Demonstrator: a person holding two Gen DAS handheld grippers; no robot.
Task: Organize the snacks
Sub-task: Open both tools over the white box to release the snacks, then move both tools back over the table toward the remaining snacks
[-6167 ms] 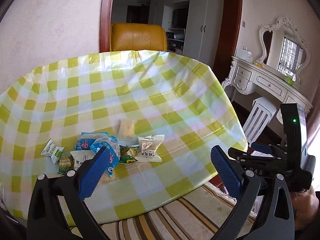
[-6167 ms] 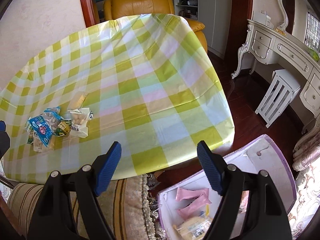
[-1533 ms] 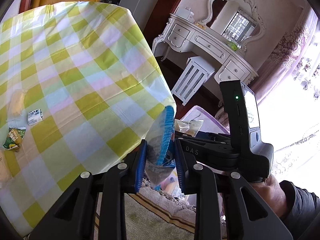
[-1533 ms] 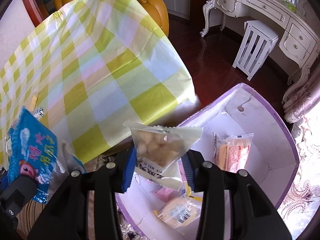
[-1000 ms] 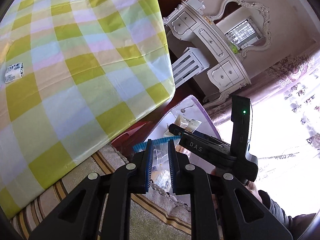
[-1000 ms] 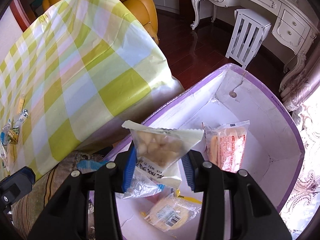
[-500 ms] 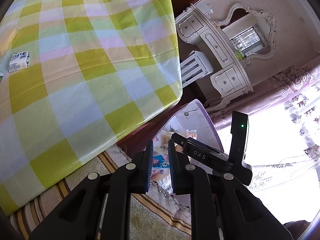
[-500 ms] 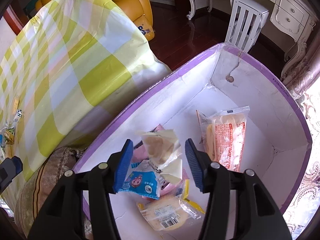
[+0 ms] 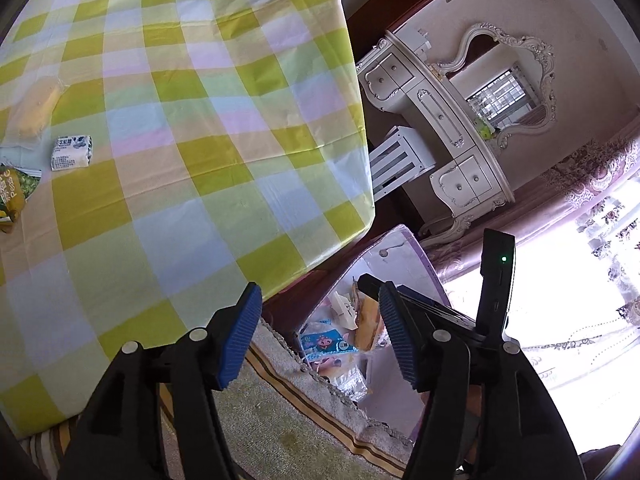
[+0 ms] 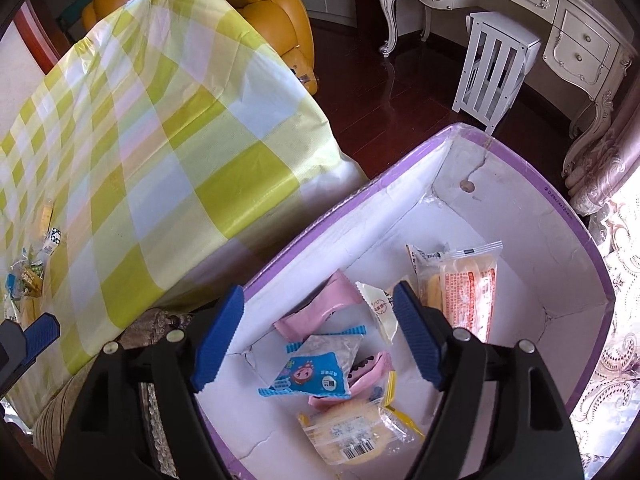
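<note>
While both grippers hung over the box beside the tabletop, the remaining snacks lay far off to the left, and that gap governed the coming move.

Item, far left of the tabletop [image 9: 180,184]: yellow cake packet [image 9: 34,110], long axis running away from the camera; small white packet [image 9: 72,153] just beside it, long axis crosswise; green pea packet [image 9: 12,196] at the picture's edge, partly cut off. All well apart from either gripper.

Item, left gripper [image 9: 320,336]: released, jaws just opened, nothing between the pads; pointed down past the tabletop's corner toward the box.

Item, purple-rimmed box [image 10: 568,216], on the floor right of the tabletop: blue cartoon packet [image 10: 316,368] lying loose on top of pink packets [image 10: 320,312]; barcode-labelled cake packet [image 10: 348,432] nearest the camera; orange-printed packet [image 10: 468,292] against the far side.

Item, right gripper [image 10: 316,336]: released, jaws just widened, empty, directly above the box contents.

Judgement: the left gripper stood nearer the tabletop snacks, so the next reach probably fell to it, swinging leftward.
</note>
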